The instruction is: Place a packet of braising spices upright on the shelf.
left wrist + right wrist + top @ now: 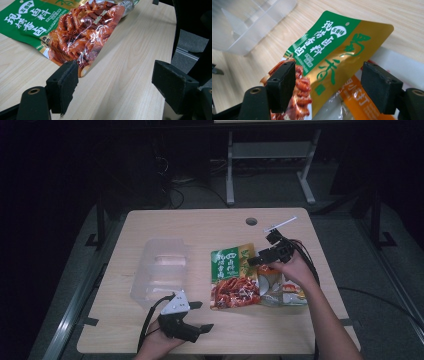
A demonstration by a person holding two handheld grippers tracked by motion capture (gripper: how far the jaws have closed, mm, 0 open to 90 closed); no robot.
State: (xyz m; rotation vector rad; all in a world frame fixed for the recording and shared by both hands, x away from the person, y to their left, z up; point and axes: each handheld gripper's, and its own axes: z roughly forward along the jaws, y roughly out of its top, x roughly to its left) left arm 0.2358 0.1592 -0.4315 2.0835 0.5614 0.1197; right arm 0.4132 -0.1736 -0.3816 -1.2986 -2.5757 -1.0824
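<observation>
A food packet [234, 277], green and gold on top with a red picture below, lies flat at the table's middle right. It partly covers a white and orange packet [282, 289]. My right gripper [260, 260] hovers over the green packet's upper right part, open. In the right gripper view the green and gold packet [332, 50] lies between and beyond the spread jaws of the right gripper [328, 85], with the orange packet [359, 105] underneath. My left gripper [202, 316] is open near the front edge, empty. The left gripper [115, 82] faces the packet's red end [82, 32].
A clear plastic container [157, 265] stands left of the packets on the wooden table [200, 227]; its wall [249, 22] is at the top left in the right gripper view. A round cable hole [251, 221] sits near the far edge. Cables trail from both grippers.
</observation>
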